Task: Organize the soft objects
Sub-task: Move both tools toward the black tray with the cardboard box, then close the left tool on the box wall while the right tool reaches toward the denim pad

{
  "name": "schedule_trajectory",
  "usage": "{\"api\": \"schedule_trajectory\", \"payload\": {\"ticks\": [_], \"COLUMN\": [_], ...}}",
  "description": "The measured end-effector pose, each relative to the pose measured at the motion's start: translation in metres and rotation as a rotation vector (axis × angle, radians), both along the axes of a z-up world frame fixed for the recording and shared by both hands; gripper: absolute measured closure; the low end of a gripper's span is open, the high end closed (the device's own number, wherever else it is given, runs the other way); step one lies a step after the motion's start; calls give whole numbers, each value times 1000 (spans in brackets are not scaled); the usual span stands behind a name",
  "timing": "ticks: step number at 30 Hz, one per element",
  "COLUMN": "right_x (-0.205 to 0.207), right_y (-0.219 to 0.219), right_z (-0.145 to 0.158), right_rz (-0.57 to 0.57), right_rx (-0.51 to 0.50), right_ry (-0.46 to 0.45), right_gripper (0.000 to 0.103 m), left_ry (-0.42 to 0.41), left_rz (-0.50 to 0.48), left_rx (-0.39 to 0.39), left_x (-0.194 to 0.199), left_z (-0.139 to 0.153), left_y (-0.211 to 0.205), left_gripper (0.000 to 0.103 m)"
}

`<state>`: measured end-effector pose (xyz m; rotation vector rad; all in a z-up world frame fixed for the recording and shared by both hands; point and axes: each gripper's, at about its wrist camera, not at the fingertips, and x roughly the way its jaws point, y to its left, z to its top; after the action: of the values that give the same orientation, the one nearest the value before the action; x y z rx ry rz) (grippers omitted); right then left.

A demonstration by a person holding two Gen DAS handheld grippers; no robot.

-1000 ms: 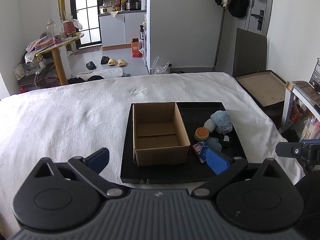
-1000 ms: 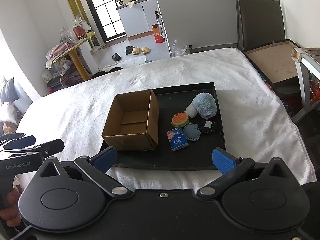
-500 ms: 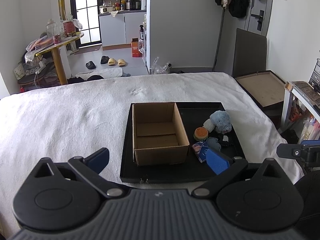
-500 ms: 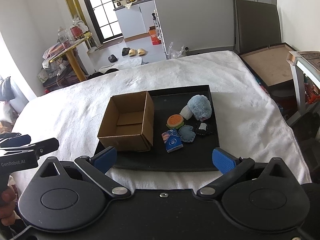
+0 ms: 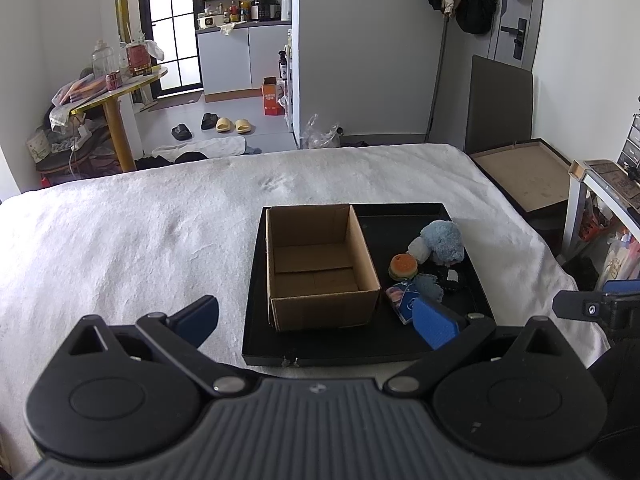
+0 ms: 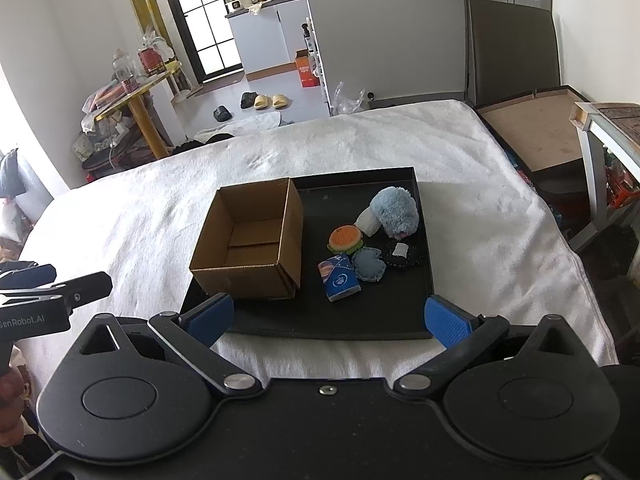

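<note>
Fingers on our left gripper (image 5: 316, 318) & right gripper (image 6: 327, 318) spread wide, grasping nothing; ahead, soft toys (image 6: 394, 213) lie beside cardboard box (image 6: 250, 240) on black tray (image 6: 426, 280).

In the left wrist view, one blue finger pad (image 5: 434, 322) covers part of the blue packet (image 5: 402, 300) on the black tray (image 5: 312, 350). The other gripper (image 5: 600, 308) is cut off by the right edge. The small black thing (image 6: 400, 257) beside the fluffy blue toy (image 6: 394, 213) is too dark to name.
</note>
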<state>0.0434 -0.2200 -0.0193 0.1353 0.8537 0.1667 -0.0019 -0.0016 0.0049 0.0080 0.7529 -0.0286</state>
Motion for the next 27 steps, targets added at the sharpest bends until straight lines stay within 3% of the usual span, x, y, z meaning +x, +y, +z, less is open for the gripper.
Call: {"api": "schedule_trajectory", "payload": {"ticks": [16,27], "right_x": [0,5], "right_y": [1,2], "right_z": [-3,-18], "right_rz": [7,6], "right_rx": [2,0], "right_ry": [9,24], "right_gripper": [0,0], "left_ry": [7,48], "left_rz": [-29,-23], "left_rx": [6,-28], "left_x": [-1,12], "left_z": [-4,-22], "left_y": [-3,0], "left_gripper": [1,1]}}
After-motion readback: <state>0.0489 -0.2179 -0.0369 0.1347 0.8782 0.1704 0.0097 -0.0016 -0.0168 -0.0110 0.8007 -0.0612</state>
